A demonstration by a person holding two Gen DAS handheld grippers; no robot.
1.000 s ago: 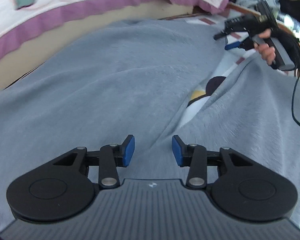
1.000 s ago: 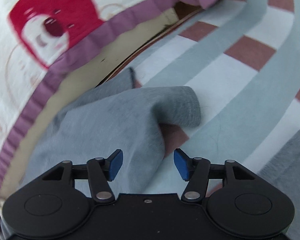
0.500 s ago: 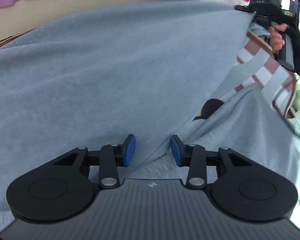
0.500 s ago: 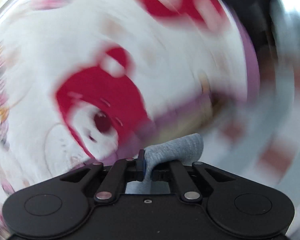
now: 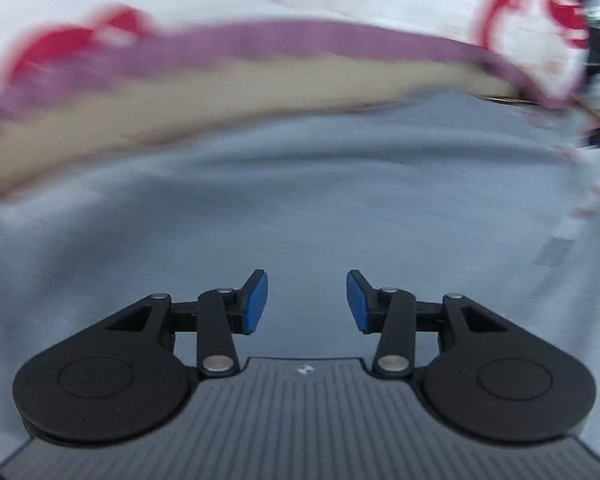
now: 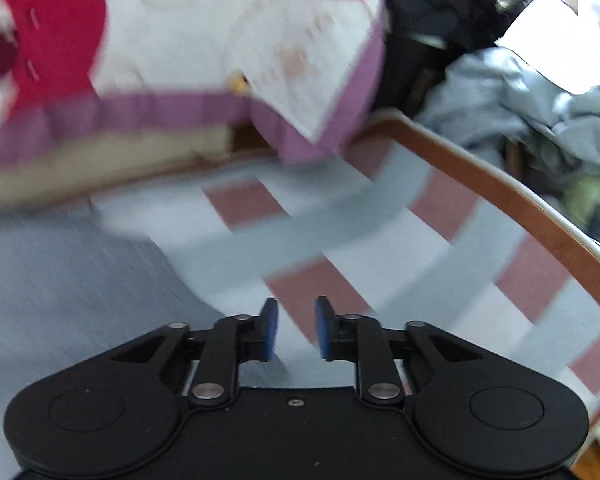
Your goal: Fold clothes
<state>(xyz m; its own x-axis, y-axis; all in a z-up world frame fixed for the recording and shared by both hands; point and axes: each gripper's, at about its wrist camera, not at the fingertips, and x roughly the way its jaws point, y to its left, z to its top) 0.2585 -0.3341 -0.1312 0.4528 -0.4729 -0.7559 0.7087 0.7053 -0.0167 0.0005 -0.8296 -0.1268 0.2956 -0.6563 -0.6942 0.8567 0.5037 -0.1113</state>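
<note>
A grey fleece garment (image 5: 300, 200) lies spread flat and fills the middle of the left wrist view, blurred by motion. My left gripper (image 5: 307, 302) hovers over it, open, with nothing between its blue pads. In the right wrist view the same garment (image 6: 60, 280) shows at the lower left, its edge resting on the checked bedsheet (image 6: 340, 248). My right gripper (image 6: 297, 330) is open by a narrow gap over the sheet just right of that edge, holding nothing.
A white quilt with red bear prints and a purple border (image 6: 180, 60) lies along the far side, over a beige mattress edge (image 5: 180, 120). A wooden bed rail (image 6: 520, 200) runs on the right, with a heap of clothes (image 6: 520, 100) beyond it.
The right gripper, shut on a grey sleeve half a second ago, has let it go and now stands open over the sheet. The left gripper's view has swung upward; its fingers stay open.
</note>
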